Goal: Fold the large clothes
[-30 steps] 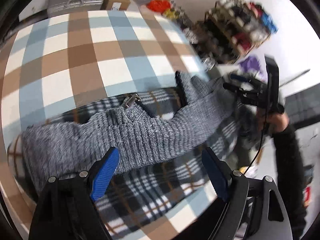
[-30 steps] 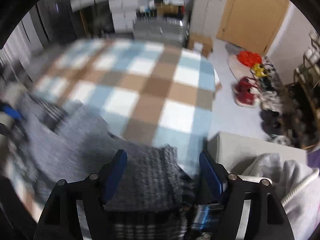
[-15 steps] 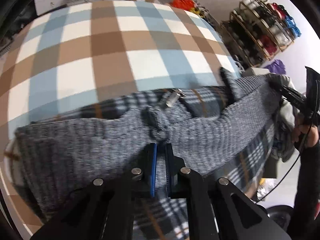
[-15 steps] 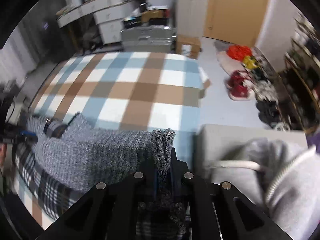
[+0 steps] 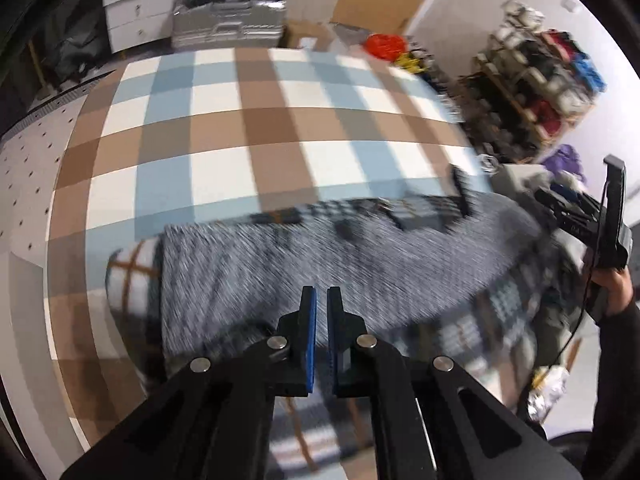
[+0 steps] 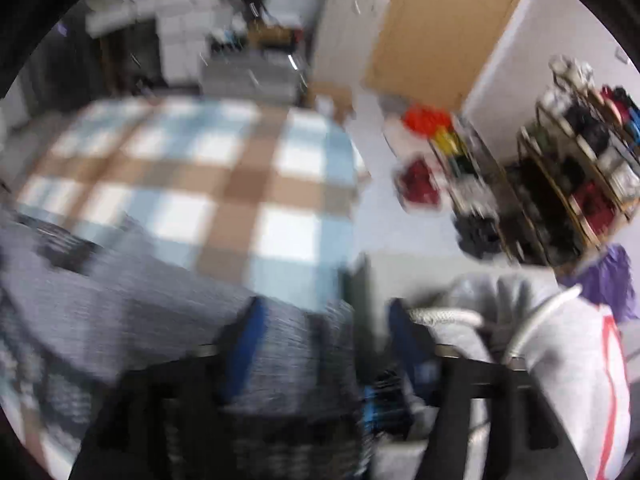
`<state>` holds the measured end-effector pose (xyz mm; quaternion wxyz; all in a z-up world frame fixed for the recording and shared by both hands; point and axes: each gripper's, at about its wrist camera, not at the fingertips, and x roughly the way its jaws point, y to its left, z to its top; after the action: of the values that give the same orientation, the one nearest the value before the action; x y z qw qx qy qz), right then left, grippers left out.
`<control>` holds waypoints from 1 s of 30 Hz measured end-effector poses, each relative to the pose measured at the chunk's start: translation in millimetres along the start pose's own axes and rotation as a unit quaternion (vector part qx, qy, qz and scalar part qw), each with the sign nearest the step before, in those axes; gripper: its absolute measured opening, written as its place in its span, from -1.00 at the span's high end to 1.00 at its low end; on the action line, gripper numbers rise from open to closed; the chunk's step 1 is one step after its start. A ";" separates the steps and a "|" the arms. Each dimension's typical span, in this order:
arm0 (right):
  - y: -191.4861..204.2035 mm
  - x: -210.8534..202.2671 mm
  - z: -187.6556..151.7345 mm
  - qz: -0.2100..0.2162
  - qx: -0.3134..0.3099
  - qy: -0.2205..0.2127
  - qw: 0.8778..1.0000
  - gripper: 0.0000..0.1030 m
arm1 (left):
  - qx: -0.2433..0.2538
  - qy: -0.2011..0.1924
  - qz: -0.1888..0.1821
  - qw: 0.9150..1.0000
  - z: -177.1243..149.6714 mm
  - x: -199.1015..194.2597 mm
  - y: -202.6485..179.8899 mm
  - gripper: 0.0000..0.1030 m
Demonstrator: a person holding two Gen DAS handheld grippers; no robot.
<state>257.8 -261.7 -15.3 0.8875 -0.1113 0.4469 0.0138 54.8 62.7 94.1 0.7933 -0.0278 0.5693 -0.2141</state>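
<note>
Looking down past my left tongs (image 5: pixel 321 294), I see the two blue pads brought together with only a thin slit between them. They sit over the near edge of the grey knit garment (image 5: pixel 320 264), but the blur keeps me from telling whether any of the knit is pinched in that slit.

The garment lies stretched in a long band just ahead of these tongs, running from their left across to the right, on top of a dark plaid cloth (image 5: pixel 472 332) that shows beneath and beside it. Both rest on the near part of the checked desk (image 5: pixel 240 128), whose brown, blue and white squares spread away beyond the tongs.

Off to the right of my left tongs, my other hand (image 5: pixel 616 292) grips the right tongs (image 5: pixel 560 204), which point in toward the far end of the garment.

From the right wrist camera the picture is heavily smeared. My right tongs (image 6: pixel 324 320) have their jaws opening, blue pads set wide apart, with the grey knit lying between them and untouched on both sides. A pale grey hoodie (image 6: pixel 560 340) with white cords is bunched just right of these tongs.
</note>
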 end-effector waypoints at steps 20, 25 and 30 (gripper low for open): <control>131.9 56.4 -43.8 0.096 -0.030 0.096 0.990 -1.00 | 0.007 -0.017 0.018 1.000 -42.3 66.4 13.4 -0.35; 146.4 51.0 -46.4 0.117 -0.037 0.094 0.988 -1.00 | -0.010 -0.015 0.029 0.999 -42.9 63.4 22.7 -0.35; 162.2 25.3 -45.1 0.130 -0.050 0.093 0.986 -0.98 | -0.016 -0.013 0.056 0.998 -53.7 41.9 5.5 -0.36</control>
<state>217.2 -114.9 -91.4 0.8259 -0.0976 0.5371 0.1409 18.2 62.9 36.3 0.8110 -0.0109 0.5627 -0.1598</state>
